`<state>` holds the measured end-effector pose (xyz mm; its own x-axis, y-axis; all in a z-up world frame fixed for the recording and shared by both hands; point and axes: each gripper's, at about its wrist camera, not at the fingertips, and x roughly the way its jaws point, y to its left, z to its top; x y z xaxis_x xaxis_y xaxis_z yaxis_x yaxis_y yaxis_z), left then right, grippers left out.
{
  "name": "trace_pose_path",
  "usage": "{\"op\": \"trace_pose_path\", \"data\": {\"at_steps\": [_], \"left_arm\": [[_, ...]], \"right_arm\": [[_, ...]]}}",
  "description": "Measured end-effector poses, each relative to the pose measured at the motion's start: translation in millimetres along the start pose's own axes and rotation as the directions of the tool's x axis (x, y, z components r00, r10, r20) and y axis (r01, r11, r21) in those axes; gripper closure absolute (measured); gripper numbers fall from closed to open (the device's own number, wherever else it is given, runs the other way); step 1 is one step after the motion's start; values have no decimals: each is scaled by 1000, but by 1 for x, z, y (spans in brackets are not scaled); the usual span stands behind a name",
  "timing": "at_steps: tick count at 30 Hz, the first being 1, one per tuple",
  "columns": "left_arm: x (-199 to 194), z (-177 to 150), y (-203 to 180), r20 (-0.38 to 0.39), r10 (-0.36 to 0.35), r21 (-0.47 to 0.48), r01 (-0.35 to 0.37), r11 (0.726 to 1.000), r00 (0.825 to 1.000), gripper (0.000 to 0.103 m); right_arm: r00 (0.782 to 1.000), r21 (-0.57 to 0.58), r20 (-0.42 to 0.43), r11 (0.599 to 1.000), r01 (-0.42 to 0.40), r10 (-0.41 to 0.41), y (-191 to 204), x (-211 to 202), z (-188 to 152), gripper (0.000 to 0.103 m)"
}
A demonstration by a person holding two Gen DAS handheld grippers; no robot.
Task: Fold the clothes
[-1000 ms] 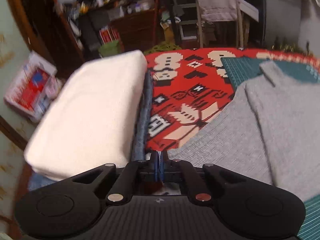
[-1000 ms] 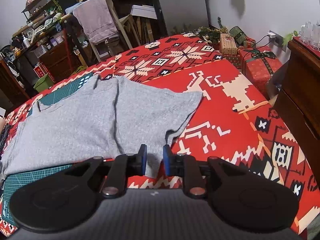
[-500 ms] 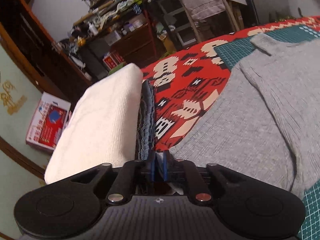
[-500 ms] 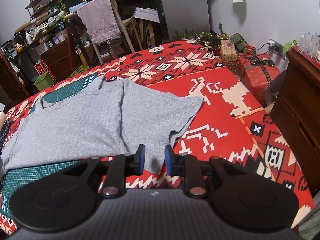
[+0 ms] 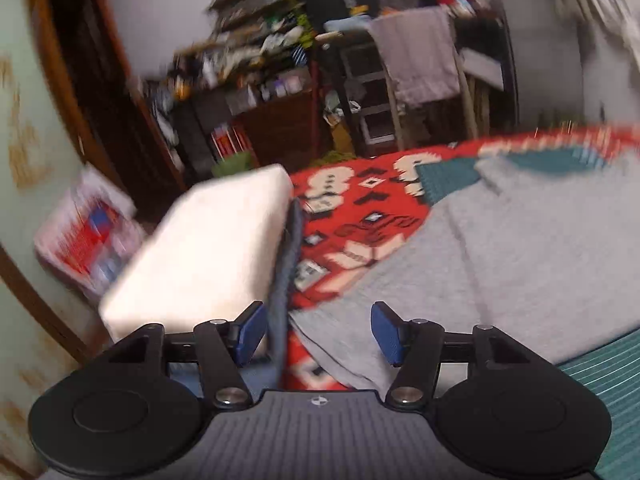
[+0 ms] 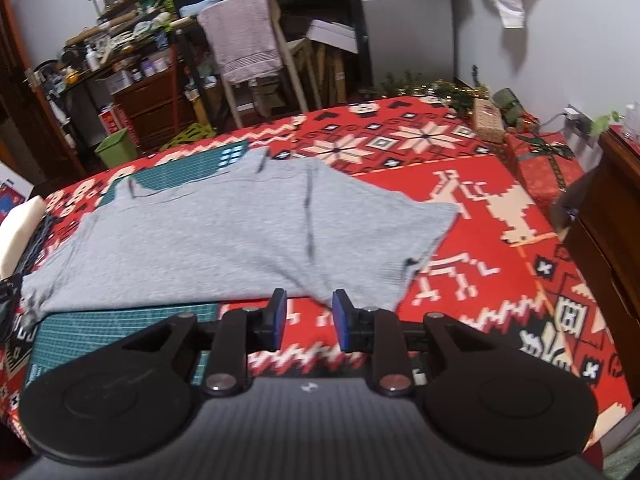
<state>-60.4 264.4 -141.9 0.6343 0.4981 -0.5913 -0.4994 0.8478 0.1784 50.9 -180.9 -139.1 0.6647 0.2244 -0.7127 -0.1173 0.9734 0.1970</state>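
Note:
A grey T-shirt (image 6: 224, 236) lies spread flat on the red patterned blanket (image 6: 500, 248), partly over a green cutting mat (image 6: 120, 328). In the left wrist view the same grey T-shirt (image 5: 520, 264) fills the right side, its sleeve edge just ahead of my left gripper (image 5: 318, 332), which is open and holds nothing. My right gripper (image 6: 306, 316) hovers open just behind the shirt's near hem, with nothing between its blue pads.
A white folded stack (image 5: 208, 256) over dark blue cloth (image 5: 286, 272) sits at the bed's left edge. A chair draped with a towel (image 6: 244, 40), cluttered shelves (image 6: 120, 52) and a green bin (image 6: 116, 148) stand beyond the bed. A wooden dresser (image 6: 608, 224) is at the right.
My left gripper went from shut to wide open and its view is blurred from moving. My right gripper opened a little wider and drew back and up from the shirt's hem.

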Motion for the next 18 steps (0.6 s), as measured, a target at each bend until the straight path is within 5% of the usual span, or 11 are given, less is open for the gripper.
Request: {"op": "trace_pose_path", "data": {"at_steps": [3, 7, 18], "left_arm": [[2, -5, 17, -36, -75, -198, 67, 978, 997, 50], [19, -11, 24, -79, -124, -349, 90, 933, 989, 63], [39, -16, 20, -49, -29, -371, 9, 929, 998, 63]], "right_arm": [[1000, -18, -10, 1000, -21, 21, 10, 2, -1, 74], [999, -31, -8, 999, -38, 38, 16, 0, -1, 74], [999, -1, -29, 1000, -32, 32, 6, 7, -2, 74]]}}
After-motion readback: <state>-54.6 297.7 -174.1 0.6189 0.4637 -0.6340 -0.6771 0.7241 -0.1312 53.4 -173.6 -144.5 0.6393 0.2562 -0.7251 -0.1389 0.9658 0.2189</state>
